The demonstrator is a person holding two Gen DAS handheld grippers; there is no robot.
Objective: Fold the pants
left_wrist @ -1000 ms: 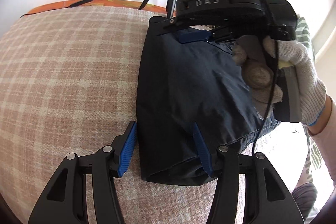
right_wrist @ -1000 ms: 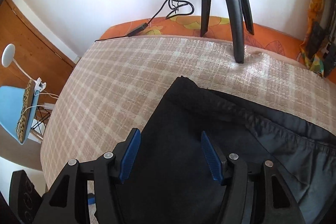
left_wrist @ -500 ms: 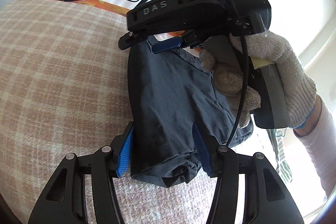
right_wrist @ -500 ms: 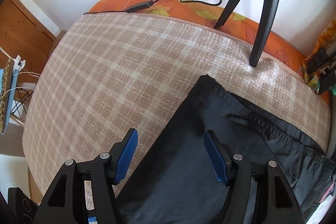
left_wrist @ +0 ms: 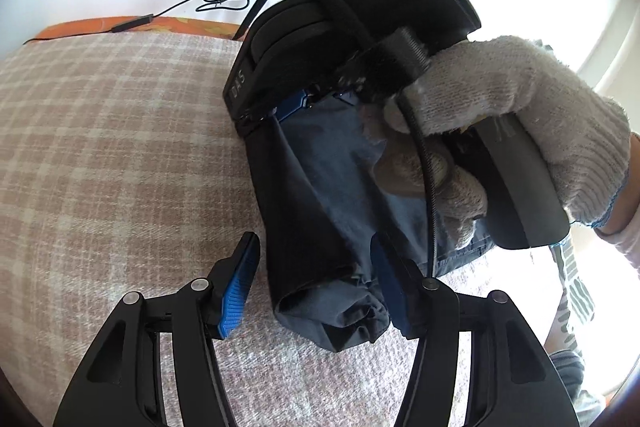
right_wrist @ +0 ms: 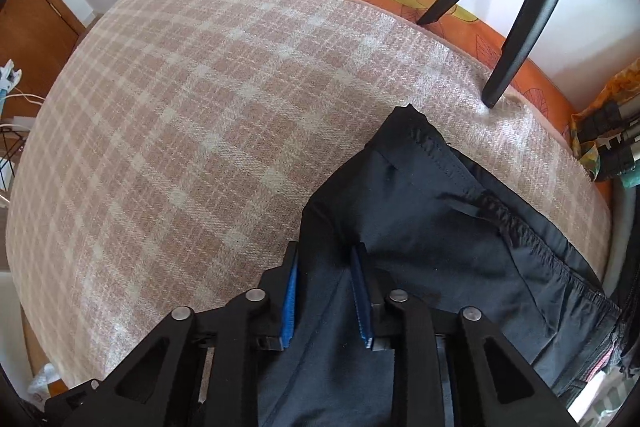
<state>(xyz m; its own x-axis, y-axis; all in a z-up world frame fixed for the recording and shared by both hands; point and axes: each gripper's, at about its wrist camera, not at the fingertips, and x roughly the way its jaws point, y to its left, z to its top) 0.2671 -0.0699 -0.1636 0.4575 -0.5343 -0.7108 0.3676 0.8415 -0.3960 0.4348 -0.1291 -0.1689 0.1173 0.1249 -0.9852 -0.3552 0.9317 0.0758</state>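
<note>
Pinching a fold of the dark pants (right_wrist: pixel 420 227) near their waistband edge, the right tool (right_wrist: pixel 326 291) has just closed its jaws, cloth bunched between the blue pads. Out from it, the garment lies over the checked blanket (right_wrist: pixel 200 107) on the bed, running toward the left tool (left_wrist: pixel 316 287), whose jaws stand apart astride the crumpled far end without pressing it. The fabric looks light, limp and rather slick; hems and seams likely offer the surest hold.

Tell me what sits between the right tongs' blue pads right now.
A fold of the dark navy fabric pants sits between the pads of the right tongs, which have just been closing on it, in the right wrist view.
</note>
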